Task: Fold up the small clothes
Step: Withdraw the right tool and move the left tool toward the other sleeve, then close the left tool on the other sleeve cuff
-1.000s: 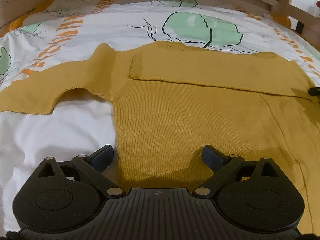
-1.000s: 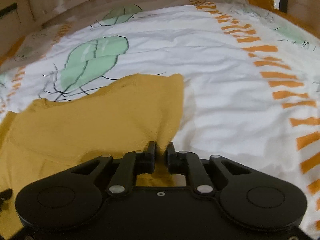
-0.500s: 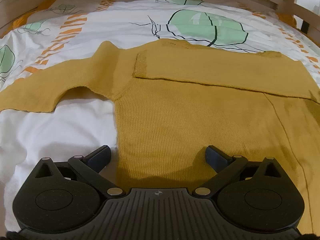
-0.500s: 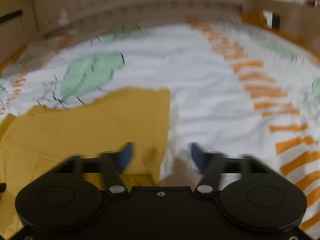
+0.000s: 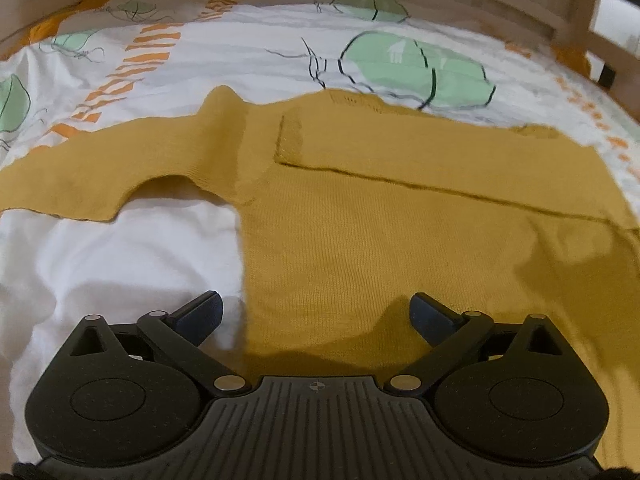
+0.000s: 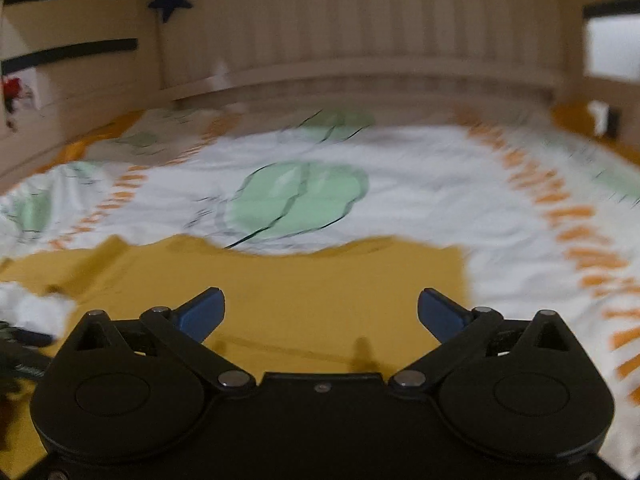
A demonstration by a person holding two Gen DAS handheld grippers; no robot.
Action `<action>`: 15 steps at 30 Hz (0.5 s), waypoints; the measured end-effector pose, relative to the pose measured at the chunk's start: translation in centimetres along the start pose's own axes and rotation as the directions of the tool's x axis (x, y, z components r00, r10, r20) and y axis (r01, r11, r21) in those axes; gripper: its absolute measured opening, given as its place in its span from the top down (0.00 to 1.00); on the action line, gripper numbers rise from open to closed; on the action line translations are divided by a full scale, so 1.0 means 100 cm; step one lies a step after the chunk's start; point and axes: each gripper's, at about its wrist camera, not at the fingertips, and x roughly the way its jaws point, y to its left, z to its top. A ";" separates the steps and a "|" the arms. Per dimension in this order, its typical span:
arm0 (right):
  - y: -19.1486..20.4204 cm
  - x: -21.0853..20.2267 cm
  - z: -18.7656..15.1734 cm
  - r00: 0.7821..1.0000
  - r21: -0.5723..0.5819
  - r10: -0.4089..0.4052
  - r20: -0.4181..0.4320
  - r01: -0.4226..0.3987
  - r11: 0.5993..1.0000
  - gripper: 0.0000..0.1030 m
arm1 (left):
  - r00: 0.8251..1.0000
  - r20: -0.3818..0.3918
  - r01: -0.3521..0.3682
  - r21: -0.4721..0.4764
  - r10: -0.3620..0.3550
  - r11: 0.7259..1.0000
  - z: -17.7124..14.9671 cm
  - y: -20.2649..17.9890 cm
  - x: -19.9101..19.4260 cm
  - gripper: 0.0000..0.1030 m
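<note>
Left wrist view: the mustard sweater (image 5: 360,220) lies flat on the patterned bedsheet (image 5: 120,248). At far left its one sleeve (image 5: 100,176) is stretched out sideways, not yet folded. Further right, the other sleeve (image 5: 440,152) lies across the chest as a band, its cuff near the left shoulder, likely laid there to square off that side. The left gripper (image 5: 316,312) hovers low over the sweater's near left edge, jaws spread wide and holding nothing, seemingly placed to reach the outstretched sleeve or side seam next. In the blurred right wrist view, the right gripper (image 6: 320,308) hangs above the sweater's right part, jaws likewise released and empty.
</note>
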 end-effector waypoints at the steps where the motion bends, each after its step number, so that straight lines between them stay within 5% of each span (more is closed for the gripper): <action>1: 0.004 -0.001 -0.001 1.000 -0.004 0.020 -0.006 -0.020 1.000 0.01 | 1.000 0.005 0.011 -0.008 -0.011 1.000 0.001 0.005 -0.002 0.02; 9: 0.014 -0.006 -0.006 0.985 0.050 0.171 -0.024 -0.170 0.984 0.01 | 0.995 0.095 -0.009 -0.177 0.026 0.984 0.033 0.089 -0.038 0.02; 15: 0.008 0.003 -0.013 0.970 0.190 0.244 0.006 -0.240 0.952 0.01 | 0.980 0.131 -0.094 -0.364 0.151 0.927 0.057 0.170 -0.056 0.02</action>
